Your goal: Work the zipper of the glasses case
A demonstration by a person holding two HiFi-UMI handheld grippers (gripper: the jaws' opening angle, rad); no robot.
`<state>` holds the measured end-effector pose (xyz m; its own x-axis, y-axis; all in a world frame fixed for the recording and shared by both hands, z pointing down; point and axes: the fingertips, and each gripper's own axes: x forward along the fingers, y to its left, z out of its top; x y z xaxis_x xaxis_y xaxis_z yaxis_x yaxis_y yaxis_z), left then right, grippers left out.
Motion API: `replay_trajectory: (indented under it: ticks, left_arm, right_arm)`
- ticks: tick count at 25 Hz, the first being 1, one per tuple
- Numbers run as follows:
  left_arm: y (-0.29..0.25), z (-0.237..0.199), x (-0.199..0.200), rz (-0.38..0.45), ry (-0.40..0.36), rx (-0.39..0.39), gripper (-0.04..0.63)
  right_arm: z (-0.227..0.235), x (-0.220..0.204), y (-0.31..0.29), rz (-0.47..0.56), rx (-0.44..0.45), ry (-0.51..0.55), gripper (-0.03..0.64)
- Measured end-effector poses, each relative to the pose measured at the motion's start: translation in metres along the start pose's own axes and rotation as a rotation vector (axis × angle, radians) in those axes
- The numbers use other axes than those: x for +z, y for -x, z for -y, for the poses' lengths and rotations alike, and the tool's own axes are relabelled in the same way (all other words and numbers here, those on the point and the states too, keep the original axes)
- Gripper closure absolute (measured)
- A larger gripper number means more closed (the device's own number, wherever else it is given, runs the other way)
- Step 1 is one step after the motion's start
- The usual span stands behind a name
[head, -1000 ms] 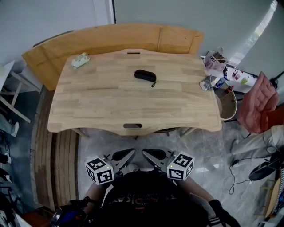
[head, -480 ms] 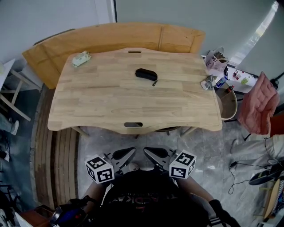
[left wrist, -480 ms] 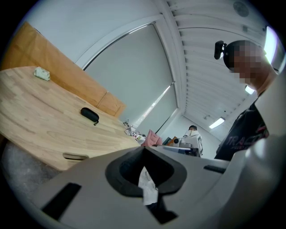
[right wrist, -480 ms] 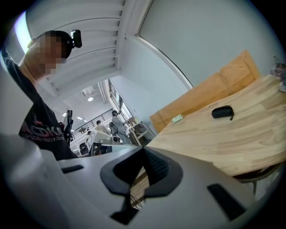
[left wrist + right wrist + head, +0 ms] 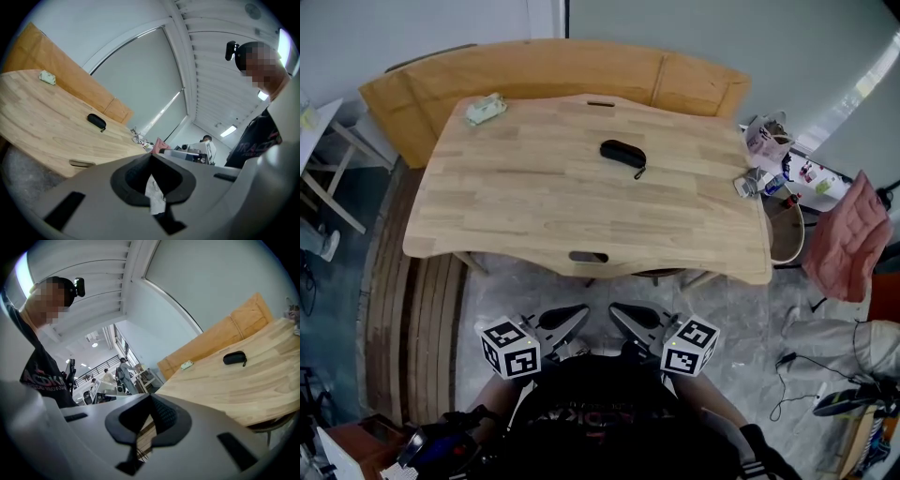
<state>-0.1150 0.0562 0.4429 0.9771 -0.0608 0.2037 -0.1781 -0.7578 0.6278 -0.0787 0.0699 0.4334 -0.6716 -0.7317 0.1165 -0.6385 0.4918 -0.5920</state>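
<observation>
- Glasses case [image 5: 622, 153] is lying closed-looking and black on the far half of the tabletop [image 5: 534, 202], a little right of the middle, with bare wood all round it
- Its small zipper pull [image 5: 640, 172] is trailing from the end nearer the person's right and resting on the wood
- The left gripper [image 5: 577, 312] is hanging low by the person's body, over the grey floor [image 5: 516, 291] and well apart from the tabletop's near edge
- Its fingers [image 5: 123, 185] are pressing together tip to tip, gripping nothing
- The right gripper [image 5: 619, 310] is hanging just beside the left one, at the same height, also well apart from the case
- Its fingers [image 5: 164, 425] are likewise closing on each other, with nothing between them
- A small pale packet [image 5: 486, 109] is sitting at the far left corner, well apart from the case
- A wooden bench [image 5: 544, 70] is curving along the far side
- A pink cushion [image 5: 847, 239] is resting to the right, beyond a clutter of small items [image 5: 764, 178] by the right edge
</observation>
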Motion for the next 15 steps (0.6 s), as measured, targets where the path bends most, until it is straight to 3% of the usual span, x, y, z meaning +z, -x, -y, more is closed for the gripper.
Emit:
replay_trajectory:
  ticks: [15]
  left_arm:
    - [-0.002,-0.005,0.003,0.037,0.035,0.002,0.584]
  right_arm:
    - [0.006,0.008,0.001,0.004,-0.005,0.001,0.603]
